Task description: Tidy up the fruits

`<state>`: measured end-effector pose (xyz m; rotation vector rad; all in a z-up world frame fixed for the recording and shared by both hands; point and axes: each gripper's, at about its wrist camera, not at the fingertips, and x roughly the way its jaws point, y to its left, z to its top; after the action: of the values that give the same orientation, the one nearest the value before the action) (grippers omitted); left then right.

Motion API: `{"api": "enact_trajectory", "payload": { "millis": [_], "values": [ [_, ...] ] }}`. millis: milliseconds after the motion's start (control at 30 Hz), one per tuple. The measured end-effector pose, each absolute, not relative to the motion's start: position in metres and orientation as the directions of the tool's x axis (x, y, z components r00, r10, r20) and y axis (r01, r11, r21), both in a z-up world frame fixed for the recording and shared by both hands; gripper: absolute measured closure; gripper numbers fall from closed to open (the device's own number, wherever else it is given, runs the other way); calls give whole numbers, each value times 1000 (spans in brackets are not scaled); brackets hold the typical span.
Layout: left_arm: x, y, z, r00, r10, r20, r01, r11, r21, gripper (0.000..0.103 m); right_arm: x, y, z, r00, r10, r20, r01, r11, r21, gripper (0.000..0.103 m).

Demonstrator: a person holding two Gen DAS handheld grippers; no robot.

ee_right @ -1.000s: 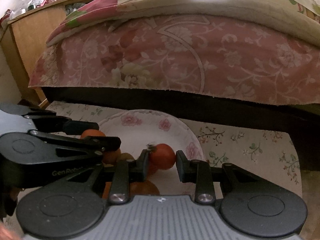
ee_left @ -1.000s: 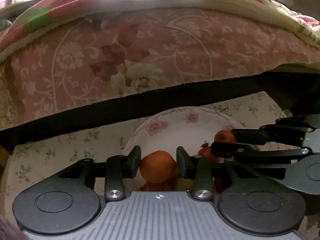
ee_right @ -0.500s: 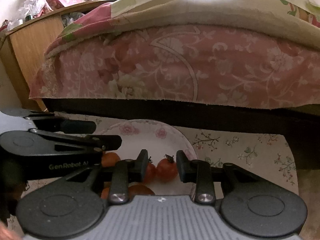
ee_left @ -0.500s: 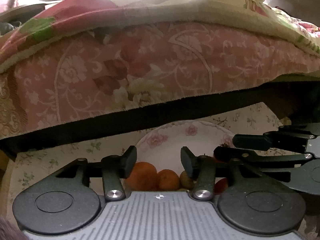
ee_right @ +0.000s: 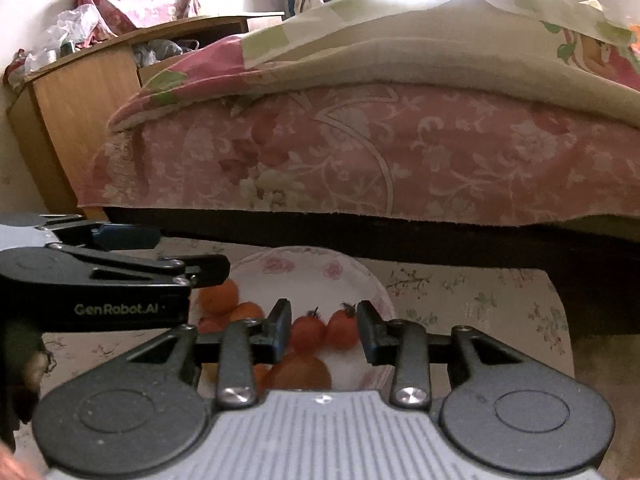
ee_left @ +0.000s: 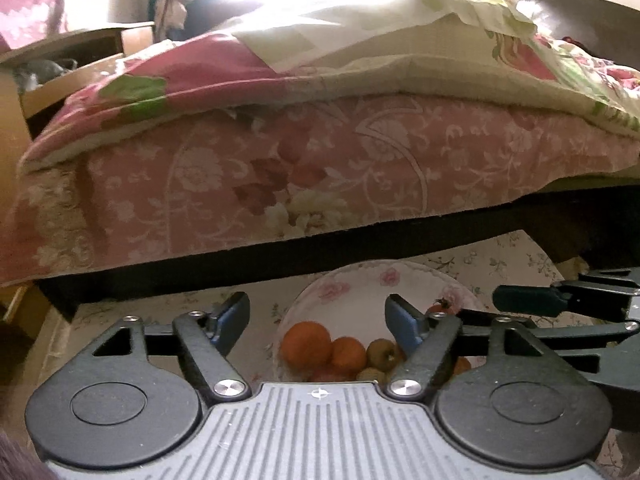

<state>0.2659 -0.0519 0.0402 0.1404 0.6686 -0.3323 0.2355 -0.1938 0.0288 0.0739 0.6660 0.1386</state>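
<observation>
Released, the orange (ee_left: 306,344) lies on the plate (ee_left: 356,288) beyond both empty, wide-open grippers.

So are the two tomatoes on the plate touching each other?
Touching. In the right wrist view the left tomato and the right tomato sit side by side on the plate, outlines meeting, no plate showing between them.

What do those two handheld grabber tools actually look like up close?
Both look alike. The left gripper has a grey ribbed body, two round black discs, black linkage bars with silver screws, and fingers with bluish pads. The right gripper is built the same, with dark fingers. White lettering "GenRobot.AI" runs along the side of the left one. No cables or sleeves show.
</observation>
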Motion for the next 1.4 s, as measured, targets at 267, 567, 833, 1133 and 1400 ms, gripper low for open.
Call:
{"api": "enact_trajectory", "payload": {
  "millis": [267,567,833,1133,1400],
  "values": [
    [234,-43,46,753,-230,-617,314,949,30,11,201,-188,34,773,146,-617,-96,989,114,63],
    [200,-34,55,785,-191,-589,271,961,49,0,170,-184,43,778,134,-613,-83,990,112,62],
    [176,-29,57,803,-126,-582,225,969,101,0,145,-182,43,771,120,-626,-65,992,110,60],
    [142,-17,45,761,-151,-631,227,973,41,0,108,-181,42,771,118,-626,-44,990,132,57],
    [120,-18,42,736,-170,-655,242,970,19,0,82,-177,37,759,115,-641,-39,991,131,56]
  ]
}}
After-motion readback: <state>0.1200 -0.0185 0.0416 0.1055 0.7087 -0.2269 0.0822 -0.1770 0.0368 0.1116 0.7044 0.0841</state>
